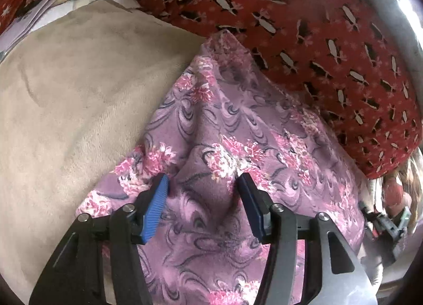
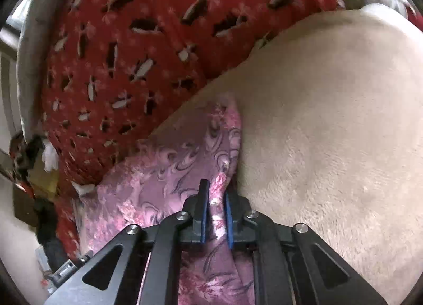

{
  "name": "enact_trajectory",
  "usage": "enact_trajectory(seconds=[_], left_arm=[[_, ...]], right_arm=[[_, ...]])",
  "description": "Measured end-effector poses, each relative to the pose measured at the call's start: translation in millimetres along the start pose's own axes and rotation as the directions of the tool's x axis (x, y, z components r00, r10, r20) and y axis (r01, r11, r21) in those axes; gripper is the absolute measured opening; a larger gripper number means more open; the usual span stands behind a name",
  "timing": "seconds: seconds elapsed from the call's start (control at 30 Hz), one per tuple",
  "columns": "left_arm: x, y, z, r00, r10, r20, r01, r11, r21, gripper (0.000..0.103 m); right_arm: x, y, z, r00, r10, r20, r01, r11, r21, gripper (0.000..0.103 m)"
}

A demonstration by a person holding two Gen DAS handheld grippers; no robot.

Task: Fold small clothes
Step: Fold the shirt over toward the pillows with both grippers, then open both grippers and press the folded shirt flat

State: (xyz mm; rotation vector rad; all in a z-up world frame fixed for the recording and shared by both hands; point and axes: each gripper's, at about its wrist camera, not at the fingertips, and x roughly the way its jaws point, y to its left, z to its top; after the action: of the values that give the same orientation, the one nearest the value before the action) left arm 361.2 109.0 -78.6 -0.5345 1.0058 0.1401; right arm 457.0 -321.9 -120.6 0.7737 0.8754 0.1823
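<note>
Garment: a purple floral cloth point(image 1: 238, 133) lies rumpled on a beige plush blanket point(image 1: 79, 93), its far side against a red patterned blanket point(image 1: 317, 40).
Left hand-held gripper point(image 1: 203, 186): jaws apart above the cloth; the blue pads point(image 1: 156, 207) stand clear of the raised fold between them, gripping nothing.
Right hand-held gripper point(image 2: 215, 196): jaws nearly together, pads pinching a bunched ridge of the purple floral cloth point(image 2: 185, 151) at its edge beside the beige plush blanket point(image 2: 330, 133).
Left wrist view only: the cloth's wide spread, pale papers point(image 1: 39, 8) at the upper left, and a dark device at the right rim, too blurred to tell.
Right wrist view only: the pinched ridge, the red patterned blanket point(image 2: 132, 40) bulging behind, and floor clutter at the left edge.
</note>
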Motion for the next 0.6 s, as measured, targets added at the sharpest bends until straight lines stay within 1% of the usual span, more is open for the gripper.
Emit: enact_trajectory(seconds=[0.03,0.1,0.13,0.17,0.2,0.23,0.27,0.3,0.33,0.37,0.4,0.43,0.47,0.5,0.53,0.57,0.6], left_arm=[[-3.0,1.1,0.8,1.0,-0.008,-0.004,0.008,1.0,-0.005,0.054],[-12.4,0.1,3.1,0.999,-0.045,0.009,0.045,0.999,-0.009,0.054],[-17.4,-2.3,3.8,0.998,-0.058,0.019,0.058,0.998,0.008,0.054],[-19.8,-4.3,3.3,0.998,-0.052,0.022,0.051,0.998,0.024,0.054],[-19.5,-6.9,2.4,0.999,-0.034,0.022,0.034,0.999,0.042,0.054],[-13.4,-9.1,0.8,1.0,-0.006,0.012,0.005,0.998,0.057,0.055],[-3.2,-10.0,-1.4,0.999,0.032,-0.016,-0.031,0.997,0.066,0.055],[5.3,-9.8,-2.8,0.997,0.061,-0.037,-0.058,0.996,0.075,0.055],[9.4,-11.4,-5.6,0.996,0.083,-0.031,-0.08,0.993,0.091,0.056],[7.3,-14.2,-6.7,0.995,0.096,-0.012,-0.094,0.99,0.103,0.057],[6.0,-18.2,-7.4,0.994,0.113,-0.001,-0.112,0.986,0.12,0.058],[6.4,-20.9,-8.1,0.992,0.126,0.002,-0.125,0.983,0.134,0.059],[8.1,-22.2,-9.2,0.991,0.133,0.003,-0.132,0.981,0.14,0.061],[8.5,-22.3,-9.6,0.991,0.137,0.006,-0.136,0.981,0.141,0.062],[8.3,-23.0,-9.7,0.99,0.142,0.008,-0.142,0.979,0.145,0.062],[7.7,-23.7,-9.6,0.989,0.145,0.008,-0.144,0.978,0.149,0.062],[7.6,-23.0,-9.3,0.99,0.143,0.006,-0.142,0.978,0.15,0.062]], right_arm=[[-12.4,3.7,-1.8,0.999,0.001,0.035,-0.001,1.0,0.0,0.018],[-35.4,9.1,-12.1,0.995,0.054,0.079,-0.053,0.998,-0.019,0.02],[-43.8,9.2,-20.5,0.994,0.061,0.087,-0.058,0.998,-0.029,0.028],[-48.1,6.8,-30.7,0.995,0.044,0.086,-0.041,0.999,-0.035,0.043],[-49.0,2.7,-39.7,0.997,0.017,0.074,-0.014,0.999,-0.038,0.048],[-44.1,-5.2,-51.8,0.999,-0.007,0.035,0.008,0.999,-0.032,0.05],[-40.8,-11.7,-56.1,1.0,-0.002,0.001,0.002,1.0,-0.025,0.046],[-36.5,-15.4,-62.1,0.999,0.021,-0.026,-0.022,0.999,-0.028,0.038],[-38.7,-13.6,-66.5,0.999,0.039,-0.029,-0.04,0.997,-0.059,0.011],[-45.8,-9.1,-68.4,0.999,0.049,-0.01,-0.05,0.994,-0.093,0.011],[-56.9,-5.3,-69.6,0.997,0.059,0.04,-0.054,0.991,-0.121,0.01],[-62.7,-5.1,-70.2,0.996,0.06,0.068,-0.051,0.99,-0.131,0.009],[-63.5,-8.3,-70.7,0.996,0.039,0.078,-0.029,0.991,-0.13,0.007],[-57.0,-14.6,-71.3,0.999,0.0,0.043,0.005,0.993,-0.121,0.007],[-44.6,-22.7,-72.7,0.998,-0.047,-0.03,0.044,0.994,-0.102,0.009],[-47.6,-24.9,-71.2,0.999,-0.041,-0.026,0.039,0.995,-0.087,0.009],[-54.0,-22.7,-69.6,0.999,-0.044,-0.007,0.043,0.996,-0.081,0.011]])
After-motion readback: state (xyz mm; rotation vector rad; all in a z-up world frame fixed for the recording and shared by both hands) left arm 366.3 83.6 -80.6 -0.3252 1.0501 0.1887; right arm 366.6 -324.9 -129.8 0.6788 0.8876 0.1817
